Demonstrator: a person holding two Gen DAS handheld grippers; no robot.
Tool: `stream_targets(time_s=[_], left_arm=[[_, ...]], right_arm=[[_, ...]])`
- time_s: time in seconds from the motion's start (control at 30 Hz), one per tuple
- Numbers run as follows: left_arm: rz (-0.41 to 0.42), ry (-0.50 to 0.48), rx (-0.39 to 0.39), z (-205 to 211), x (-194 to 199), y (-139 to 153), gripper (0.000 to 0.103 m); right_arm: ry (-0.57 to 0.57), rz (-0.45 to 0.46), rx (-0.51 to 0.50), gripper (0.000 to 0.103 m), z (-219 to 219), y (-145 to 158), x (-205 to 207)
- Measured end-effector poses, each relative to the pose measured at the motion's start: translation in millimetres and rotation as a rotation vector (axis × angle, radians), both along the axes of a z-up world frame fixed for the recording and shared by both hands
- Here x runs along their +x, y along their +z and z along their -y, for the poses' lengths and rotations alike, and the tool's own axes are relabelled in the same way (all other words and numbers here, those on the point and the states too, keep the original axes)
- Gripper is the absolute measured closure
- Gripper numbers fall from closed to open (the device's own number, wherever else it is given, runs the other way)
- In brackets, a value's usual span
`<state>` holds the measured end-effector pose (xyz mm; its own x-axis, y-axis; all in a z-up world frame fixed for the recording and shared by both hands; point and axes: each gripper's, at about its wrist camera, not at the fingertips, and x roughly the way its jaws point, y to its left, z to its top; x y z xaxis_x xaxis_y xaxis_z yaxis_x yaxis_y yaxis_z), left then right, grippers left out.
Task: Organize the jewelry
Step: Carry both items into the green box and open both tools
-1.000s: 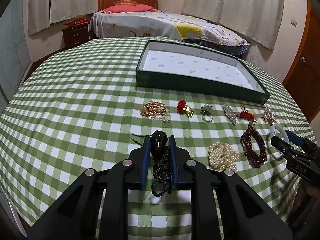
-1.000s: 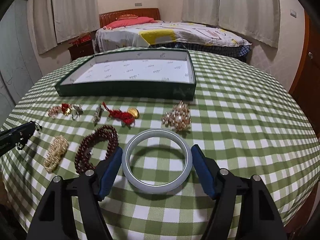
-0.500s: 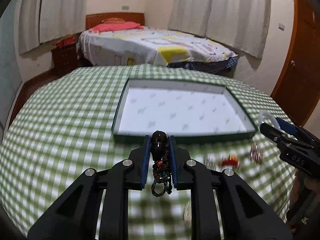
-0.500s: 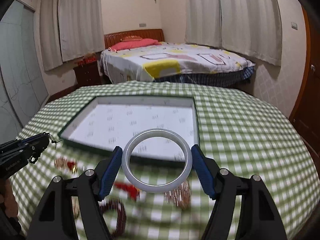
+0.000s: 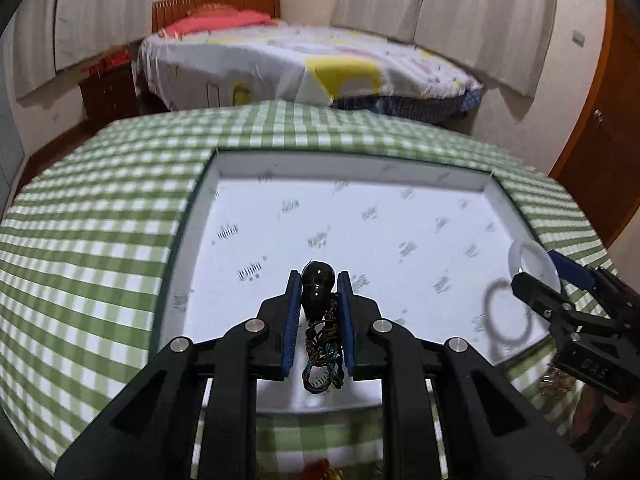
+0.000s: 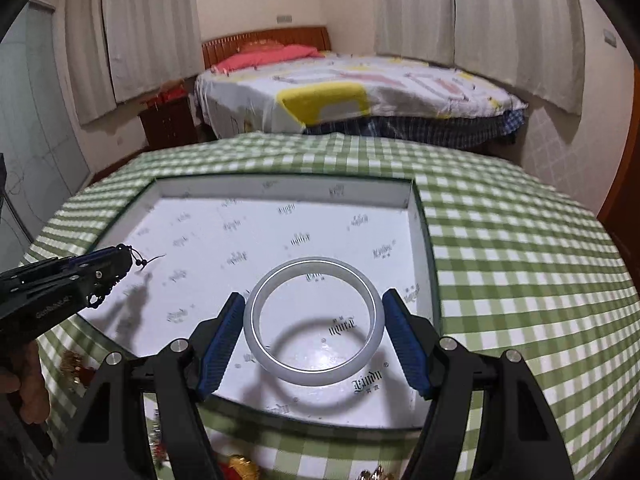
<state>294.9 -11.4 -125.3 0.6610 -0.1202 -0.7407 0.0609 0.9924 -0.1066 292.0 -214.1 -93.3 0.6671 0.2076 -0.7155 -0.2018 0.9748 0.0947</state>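
We hold both grippers in the air over the big green box [image 6: 424, 216] with white paper inside. It sits on the table with the green checked cloth [image 6: 520, 264], near the middle.

Our right gripper [image 6: 314, 326] has its jaws spread wide, squeezing the pale bangle [image 6: 256, 334] by its two sides. The bangle lies almost flat, its hole looking up and down, over the near right corner of the box. It is smooth and hard, so we think it could slip out and bounce over the box wall if we let go from this high up.

Our left gripper [image 5: 318, 312] has its jaws pressed close on a dark bead pendant [image 5: 317, 286]. Its long way runs along the fingers, with the round head pointing away from us and the knotted cord [image 5: 322, 354] hanging back. It is over the near left part of the box. We think the cord could catch on the pads when we open, and drag the pendant askew.
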Motion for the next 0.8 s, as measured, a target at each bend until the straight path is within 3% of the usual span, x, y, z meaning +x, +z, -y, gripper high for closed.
stream_targets(time_s=[0.27,0.57,0.63,0.7,0.8], left_arm=[[-0.059,-0.002,0.021,-1,11,-22,0.085],[-0.052,-0.001,0.019,0,13,-25,0.082],[-0.048,-0.004,0.023,1,13,-25,0.077],[-0.045,0.001,0.029,2,13,-24,0.058],[-0.043,0.006,0.022,1,11,-25,0.055]], right_arm=[[0.009,-0.057,-0.024,0.034,1,-17,8],[0.016,-0.075,-0.078,0.034,-4,-21,11],[0.018,-0.076,-0.083,0.034,-4,-22,12],[0.023,-0.077,-0.076,0.03,-3,-21,12],[0.025,-0.076,-0.073,0.029,-4,-22,13]])
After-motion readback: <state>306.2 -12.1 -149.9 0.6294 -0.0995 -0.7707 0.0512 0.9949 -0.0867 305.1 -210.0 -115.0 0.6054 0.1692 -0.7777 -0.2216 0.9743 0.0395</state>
